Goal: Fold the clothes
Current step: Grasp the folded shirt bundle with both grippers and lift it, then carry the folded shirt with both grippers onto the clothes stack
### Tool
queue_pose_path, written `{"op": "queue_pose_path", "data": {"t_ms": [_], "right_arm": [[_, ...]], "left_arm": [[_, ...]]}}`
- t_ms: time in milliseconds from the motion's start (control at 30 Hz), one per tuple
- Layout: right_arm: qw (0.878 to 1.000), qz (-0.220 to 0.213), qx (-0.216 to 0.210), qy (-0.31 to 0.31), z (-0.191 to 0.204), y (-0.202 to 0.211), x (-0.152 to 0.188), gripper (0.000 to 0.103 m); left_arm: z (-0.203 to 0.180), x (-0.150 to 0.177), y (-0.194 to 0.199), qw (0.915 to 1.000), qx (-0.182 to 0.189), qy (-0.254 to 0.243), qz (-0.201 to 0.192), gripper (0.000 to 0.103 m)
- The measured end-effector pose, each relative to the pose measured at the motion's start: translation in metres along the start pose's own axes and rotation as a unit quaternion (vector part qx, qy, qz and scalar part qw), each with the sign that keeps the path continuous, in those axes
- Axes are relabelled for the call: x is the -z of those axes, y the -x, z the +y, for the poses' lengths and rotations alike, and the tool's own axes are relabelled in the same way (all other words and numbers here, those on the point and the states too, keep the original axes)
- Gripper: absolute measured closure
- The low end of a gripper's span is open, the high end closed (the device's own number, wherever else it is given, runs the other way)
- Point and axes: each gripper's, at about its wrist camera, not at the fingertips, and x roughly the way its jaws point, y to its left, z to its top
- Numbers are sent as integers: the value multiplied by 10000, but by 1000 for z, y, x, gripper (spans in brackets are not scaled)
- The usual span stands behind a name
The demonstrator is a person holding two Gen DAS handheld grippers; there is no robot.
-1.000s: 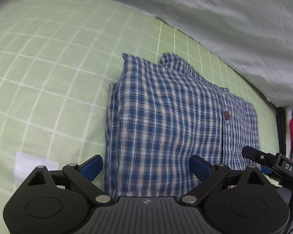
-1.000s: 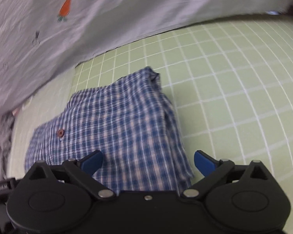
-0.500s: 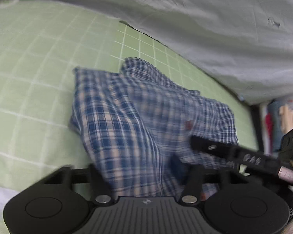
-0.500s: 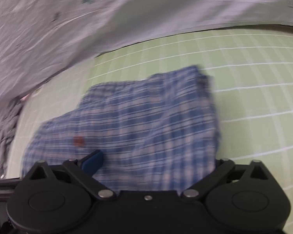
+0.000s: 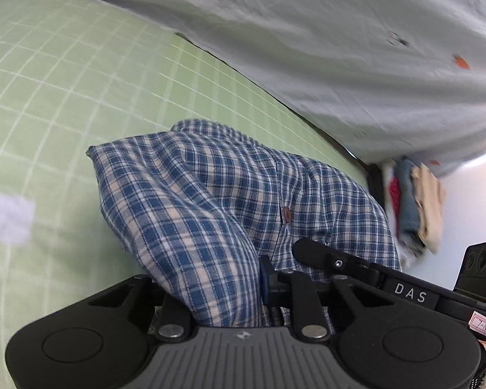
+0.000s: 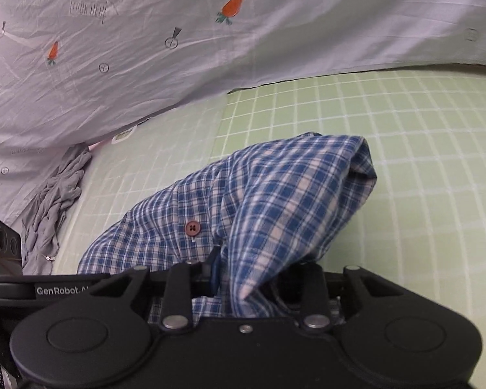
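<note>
Left wrist view: the left tongs point(image 5: 210, 295) are clamped on the near edge of the folded blue-and-cream checked cotton shirt point(image 5: 230, 194), cloth bunched between the two fingers and rising from them in a ridge. The shirt's far part lies over the pale green mat with a white grid point(image 5: 64, 90); whether its far edge touches the mat I cannot tell. A brown round button point(image 5: 287, 214) sits on the placket, just beyond the black bar of the other tool. Behind the mat hangs a grey sheet printed with small carrots point(image 5: 340, 48), and at the right edge stands a stack of folded clothes point(image 5: 414, 210), blurred.

Right wrist view: the right tongs point(image 6: 246, 288) hold the shirt's near edge too — fabric is pinched between the fingers and drapes up and over into a hood shape. The same button shows left of the pinch. A crumpled grey garment point(image 6: 55, 194) lies at the mat's left side, well apart from the shirt.

The step in hand looks like carrying the near edge over toward the far one. To do it well, both tongs should travel level and at the same pace, keeping the edge taut between them, so the layers do not slide apart — and the grip should loosen only once the edges meet squarely.
</note>
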Motion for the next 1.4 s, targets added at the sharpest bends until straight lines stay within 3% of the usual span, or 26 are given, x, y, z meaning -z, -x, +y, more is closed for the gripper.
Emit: {"op": "queue_pose_path", "data": {"t_ms": [167,367,600,800,933,1033,1200,1267,1333,1400], "right_arm": [[9989,-193,127,-417,-27,51,25,70],[9943,-604,100,-869,-98,115,47,70],[9916,-976,123,-841,-231,205,55,70],[9844,-1394,214,-1049,-354,314,39,70],[9766,-1803,278,-1142,-415,364,11,70],[9702,-2166,297,-1049,-452,396,-18,70],[9501,-3076,81,-513,-488,450,-92,70],[9422,-3334,0,-343,-500,459,-124,66],[9391,-3424,-10,-273,-515,454,-152,62],[9411,-3369,221,-211,-537,431,-179,51]], "left_arm": [[-52,26,1,9990,151,-414,116,80],[-134,58,-30,9938,342,-1037,185,80],[-269,113,-114,9902,470,-1297,214,80],[-396,136,-191,9831,1014,-1507,242,80],[-478,125,-228,9736,1325,-1861,24,80],[-533,99,-242,9652,1615,-2039,-265,80],[-608,41,-236,9376,2108,-2536,-1099,78],[-628,18,-243,9304,2165,-2637,-1338,74],[-638,-4,-264,9296,2079,-2652,-1494,64],[-633,-28,-302,9440,1646,-2433,-1503,51]]}}
